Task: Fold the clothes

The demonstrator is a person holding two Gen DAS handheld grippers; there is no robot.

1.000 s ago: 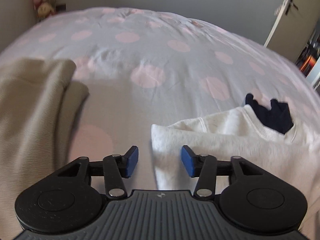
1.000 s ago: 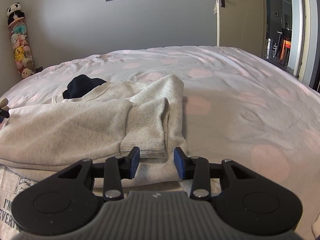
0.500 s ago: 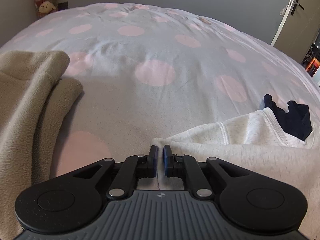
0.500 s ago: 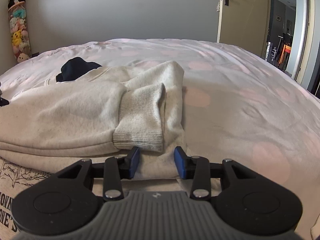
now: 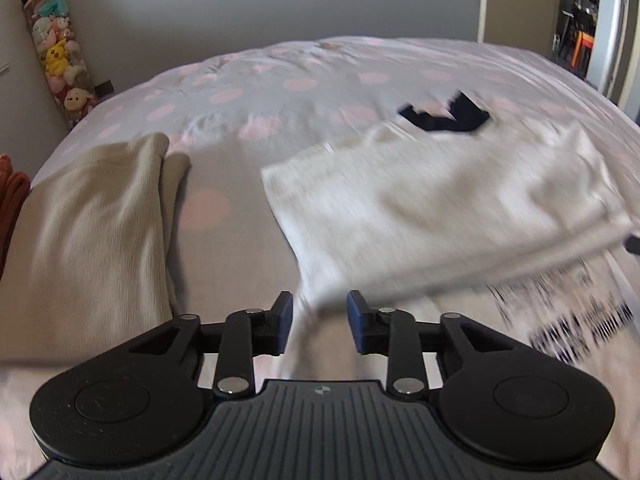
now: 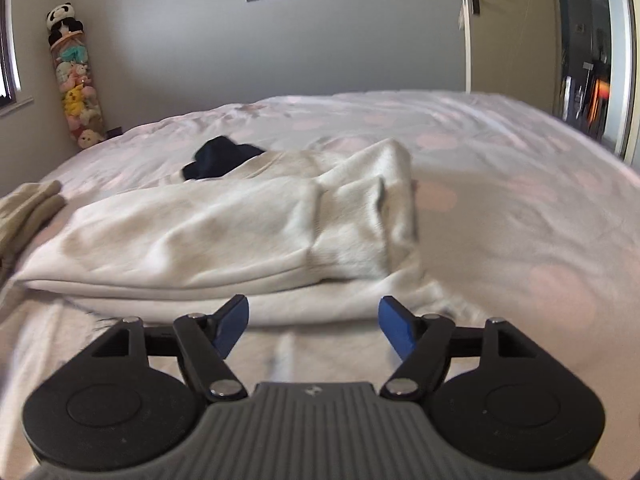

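**A:** On a pale bedspread dotted with pink circles (image 6: 500,168), a cream fleece sweatshirt (image 6: 208,240) lies folded across itself, its ribbed cuff (image 6: 352,224) tucked on top. Where are the tools?

**B:** Both sit at its near edge. The right gripper (image 6: 314,322) has just been opening; its blue fingers (image 6: 394,326) stand wide apart with nothing between them, the fold lying just beyond. The left gripper (image 5: 319,318) has also just been opening and stands partly open: the sweatshirt's near corner (image 5: 320,292) reaches into the gap, though the pads do not look to be pressing on it.

**A:** So the garment is let go?

**B:** It appears so. The sleeve laid inward likely narrows the body for the next fold. A printed white garment (image 5: 560,320) lies under it, blurred.

**A:** And the rest?

**B:** A beige folded cloth (image 5: 92,232) rests apart on the left, seemingly already done; a dark navy item (image 6: 220,158) lies at the collar end.
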